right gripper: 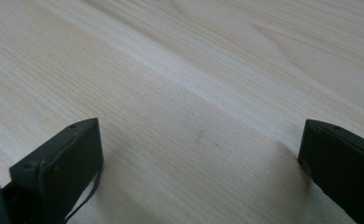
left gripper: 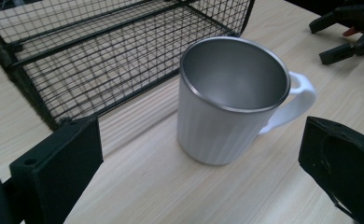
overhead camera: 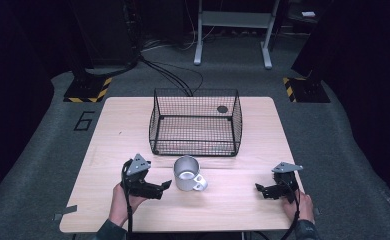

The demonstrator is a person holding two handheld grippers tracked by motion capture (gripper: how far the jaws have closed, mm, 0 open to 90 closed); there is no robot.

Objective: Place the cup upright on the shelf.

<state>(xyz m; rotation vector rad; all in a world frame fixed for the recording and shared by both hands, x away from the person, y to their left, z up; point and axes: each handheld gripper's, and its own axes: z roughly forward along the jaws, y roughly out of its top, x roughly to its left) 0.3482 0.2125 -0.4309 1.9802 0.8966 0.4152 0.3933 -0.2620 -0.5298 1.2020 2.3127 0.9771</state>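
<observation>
- Mug (overhead camera: 187,173) upright on the surface (overhead camera: 233,200), just in front of the basket (overhead camera: 195,121), apart from its near wall; handle turned away from the basket and toward the right gripper's side; steel-lined inside, nothing in it as far as visible.
- Left gripper (overhead camera: 166,186) just beside the mug, on the side away from the handle, pointed at it; jaws spread wide, holding nothing, wider than the mug in the left gripper view (left gripper: 231,100); not yet around the mug, no contact visible.
- Right gripper (overhead camera: 259,189) well apart from the mug, on the handle side, low over bare surface (right gripper: 194,93); jaws wide apart, nothing between them.
- Basket (left gripper: 101,51) behind the mug, open-topped; inside bare but for a small dark round spot (overhead camera: 222,109) near the far wall; cannot tell whether lying in the basket or on the surface beneath.
- Judged stage: very start, approach only; nothing gripped, nothing lifted, nothing moved into the basket.
- Judged left to do: bring the left jaws around the mug's body; close; lift clear of the basket's near wall; set down inside, if the basket is indeed the goal; release.
</observation>
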